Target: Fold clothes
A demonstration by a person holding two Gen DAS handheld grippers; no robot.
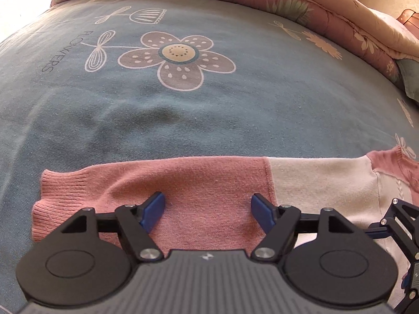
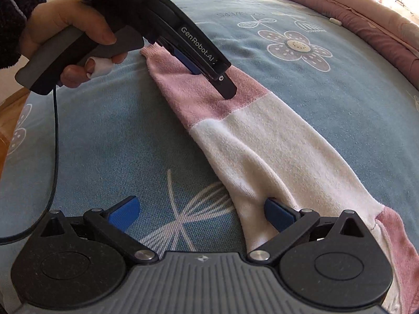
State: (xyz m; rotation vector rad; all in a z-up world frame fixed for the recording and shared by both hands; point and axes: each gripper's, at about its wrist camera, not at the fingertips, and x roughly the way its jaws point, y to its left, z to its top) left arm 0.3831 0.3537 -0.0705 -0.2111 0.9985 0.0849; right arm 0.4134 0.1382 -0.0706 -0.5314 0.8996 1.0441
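On a blue bedsheet (image 1: 209, 110), a soft, light knit sweater (image 2: 262, 141) lies flat, its sleeve stretching toward ten o'clock in the right wrist view. Both the left gripper (image 1: 208, 210) and the right gripper (image 2: 201, 213) hang released, holding nothing; the ribbed cuff (image 1: 60, 188) looks the firmest hold

Pink-and-white knit sleeve (image 2: 251, 136) lies flat, running diagonally across blue flower-print bedsheet (image 2: 104, 136). Right gripper (image 2: 201, 213) low over it, jaws apart; right blue pad (image 2: 279, 213) on the white part, left pad over bare sheet. Left gripper (image 2: 209, 76), held in a hand (image 2: 70, 39), tips down on the pink cuff end. Black cable (image 2: 55, 141) trails from its handle.
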